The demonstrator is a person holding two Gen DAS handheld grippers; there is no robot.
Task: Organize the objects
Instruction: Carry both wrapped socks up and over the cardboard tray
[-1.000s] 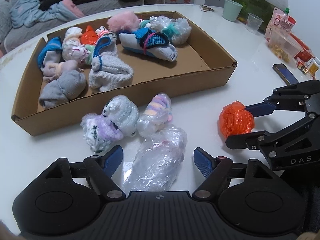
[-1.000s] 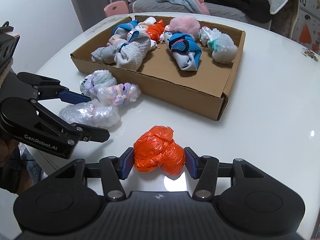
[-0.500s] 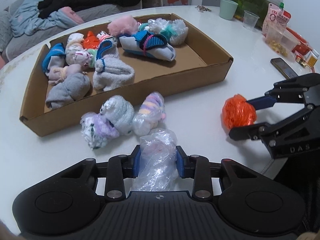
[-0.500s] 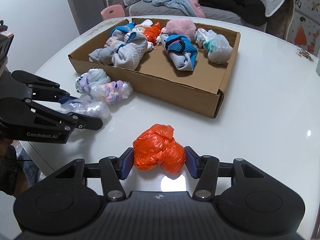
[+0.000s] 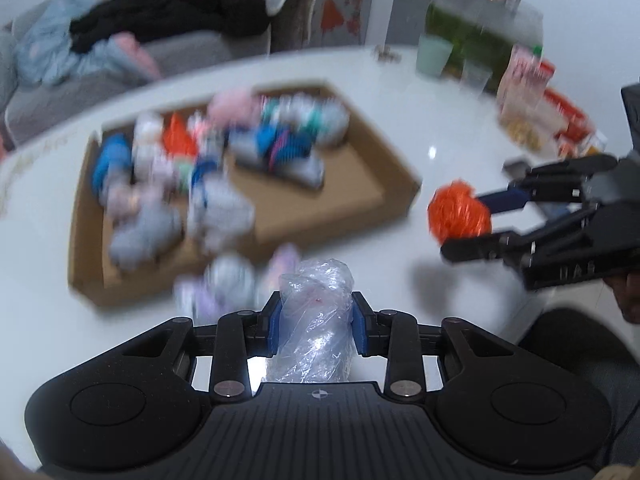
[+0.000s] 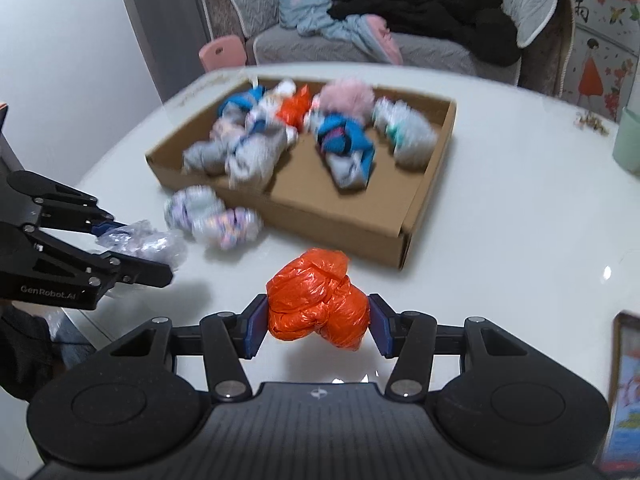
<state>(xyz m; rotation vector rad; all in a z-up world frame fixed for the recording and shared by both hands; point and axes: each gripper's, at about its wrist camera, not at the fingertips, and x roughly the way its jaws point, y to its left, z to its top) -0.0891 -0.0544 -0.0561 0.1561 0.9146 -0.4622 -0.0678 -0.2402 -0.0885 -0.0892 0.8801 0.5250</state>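
1. The clear bag (image 5: 316, 312) sits pinched between the blue pads of the left claw (image 5: 316, 318), lifted off the bench (image 5: 440, 128); its shadow lies below.
2. The orange bag (image 6: 318, 300) is clamped in the right claw (image 6: 318, 326), likewise clear of the bench, just in front of the box (image 6: 340, 224).
3. The step in hand looks like carrying both bags to the box, which already holds rolled socks and wrapped bundles.
4. Two wrapped bundles (image 6: 212, 220) lie outside, touching the box's near wall.
5. Next, each claw needs to clear that wall, reach the bare cardboard floor, then spread its pads to drop its bag.
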